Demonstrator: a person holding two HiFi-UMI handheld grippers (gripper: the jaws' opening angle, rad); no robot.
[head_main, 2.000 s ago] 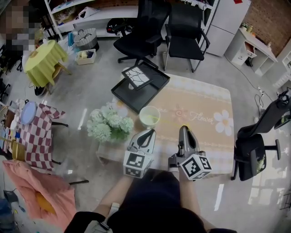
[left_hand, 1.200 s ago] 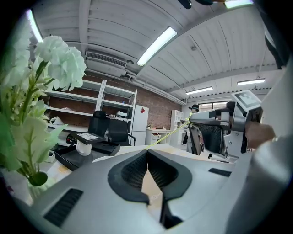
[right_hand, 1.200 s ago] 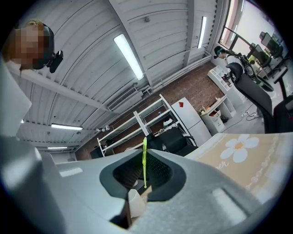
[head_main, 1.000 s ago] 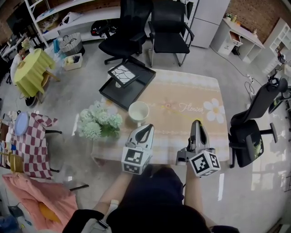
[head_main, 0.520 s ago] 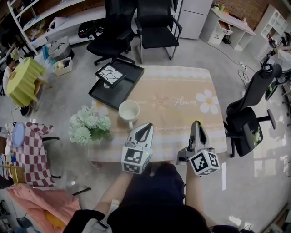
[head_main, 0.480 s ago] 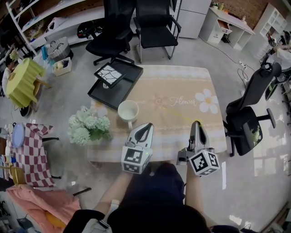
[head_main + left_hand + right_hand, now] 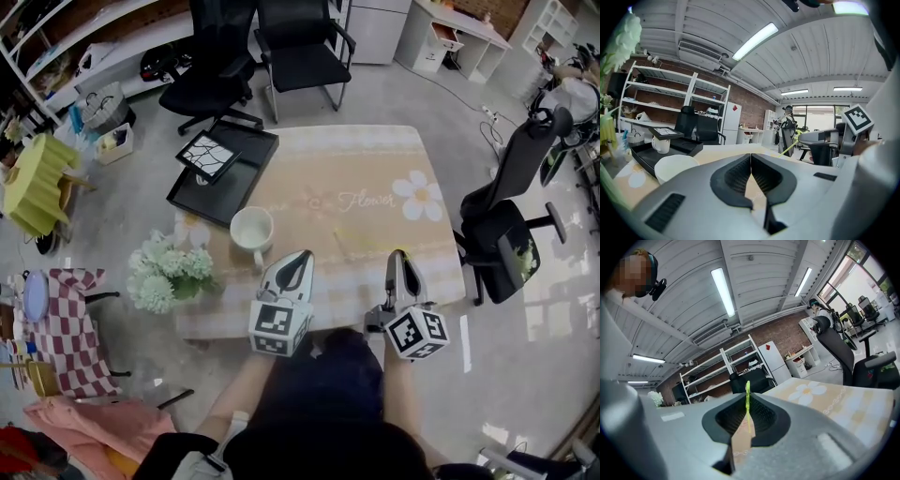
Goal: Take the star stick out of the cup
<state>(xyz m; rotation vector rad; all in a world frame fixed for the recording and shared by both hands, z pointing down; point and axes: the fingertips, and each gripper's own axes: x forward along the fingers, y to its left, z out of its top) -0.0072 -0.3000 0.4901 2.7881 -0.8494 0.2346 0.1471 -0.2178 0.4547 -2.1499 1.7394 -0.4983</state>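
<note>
Star stick (image 7: 747, 401) pinched in right gripper (image 7: 397, 255), already clear of cup (image 7: 250, 228) at left; left gripper (image 7: 751, 161) closed, empty; set-down seems next.

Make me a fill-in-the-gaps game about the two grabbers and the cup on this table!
1. The right gripper pinches the star stick, so the stick is ____ of the cup.
2. The left gripper has its jaws together and holds ____.
3. On the table, just beyond the white cup, lies a black ____.

Missing words: out; nothing; tray.
</note>
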